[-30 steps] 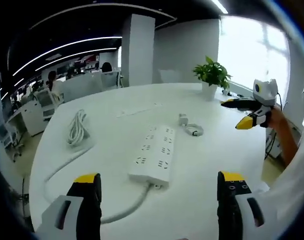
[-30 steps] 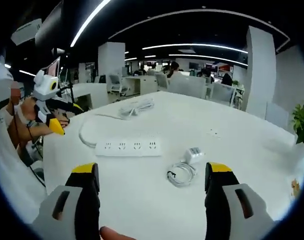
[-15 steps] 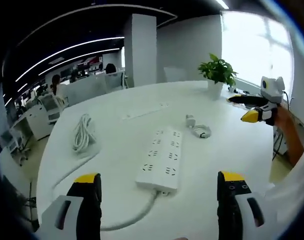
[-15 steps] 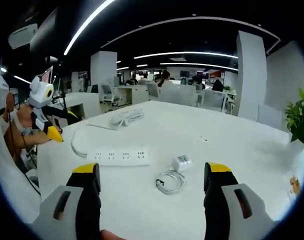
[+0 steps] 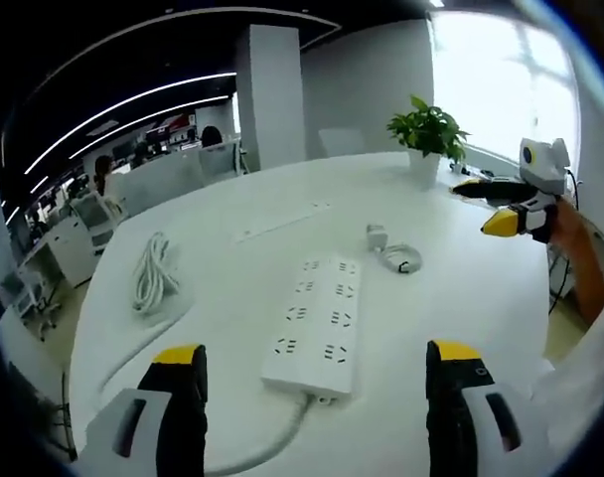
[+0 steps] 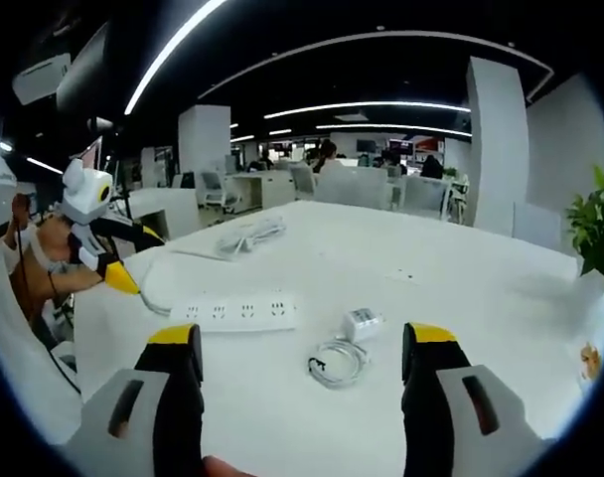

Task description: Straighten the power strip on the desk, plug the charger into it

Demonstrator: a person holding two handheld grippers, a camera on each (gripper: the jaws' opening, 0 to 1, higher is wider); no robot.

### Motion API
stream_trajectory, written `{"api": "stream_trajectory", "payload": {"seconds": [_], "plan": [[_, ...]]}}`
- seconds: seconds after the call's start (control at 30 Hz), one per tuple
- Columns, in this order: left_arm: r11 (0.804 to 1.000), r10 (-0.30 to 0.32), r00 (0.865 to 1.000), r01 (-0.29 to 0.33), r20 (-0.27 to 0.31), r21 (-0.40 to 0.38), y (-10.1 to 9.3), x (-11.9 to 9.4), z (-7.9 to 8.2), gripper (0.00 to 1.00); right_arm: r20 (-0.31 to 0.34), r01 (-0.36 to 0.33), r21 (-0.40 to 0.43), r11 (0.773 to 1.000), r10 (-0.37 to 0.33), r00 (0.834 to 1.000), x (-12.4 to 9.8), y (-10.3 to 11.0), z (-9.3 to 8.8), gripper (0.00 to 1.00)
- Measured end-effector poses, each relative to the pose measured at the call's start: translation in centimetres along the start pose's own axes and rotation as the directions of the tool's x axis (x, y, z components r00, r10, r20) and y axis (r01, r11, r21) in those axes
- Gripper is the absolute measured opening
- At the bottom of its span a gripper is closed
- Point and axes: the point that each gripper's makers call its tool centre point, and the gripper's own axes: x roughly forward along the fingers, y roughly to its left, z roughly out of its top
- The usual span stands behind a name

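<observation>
Above the desk [image 5: 232,248], both tongs [image 5: 314,397] [image 6: 304,383] level, spread wide, empty, power strip [image 5: 315,323] ahead.

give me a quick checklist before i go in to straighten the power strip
1. Left claw open, holding nothing: ok.
2. Right claw open, holding nothing: ok.
3. Power strip lies flat on the desk, nothing on it: ok.
4. Charger and its coiled cable lie apart from the strip: ok.
5. Strip's bundled cord free to follow: cannot tell.
6. Strip squared to the desk: cannot tell.
</observation>
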Motion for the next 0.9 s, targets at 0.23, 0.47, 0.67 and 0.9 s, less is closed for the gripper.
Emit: {"api": "stream_trajectory", "payload": {"seconds": [0.23,0.47,0.67,0.9], "plan": [[1.000,0.011,1.000,-0.011,0.004,-0.020,0.3,-0.1,0.3,0.95,0.006,-0.005,0.006,1.000,0.005,1.000,0.2,-0.1,0.0,0.80],[1.000,0.008,1.000,-0.008,-0.022,0.009,-0.1,0.6,-0.2,0.95,0.004,-0.019,0.009,1.000,0.019,1.000,0.4,0.3,-0.1,0.79],[1.000,-0.002,0.999,0.002,-0.032,0.007,-0.5,0.8,-0.4,0.96,0.006,-0.029,0.005,1.000,0.029,1.000,0.5,0.7,-0.1,0.79],[1.000,0.003,0.999,-0.002,-0.042,0.009,-0.2,0.9,-0.7,0.96,0.014,-0.035,-0.006,0.999,0.035,0.999,0.6,0.9,0.3,0.79]]}}
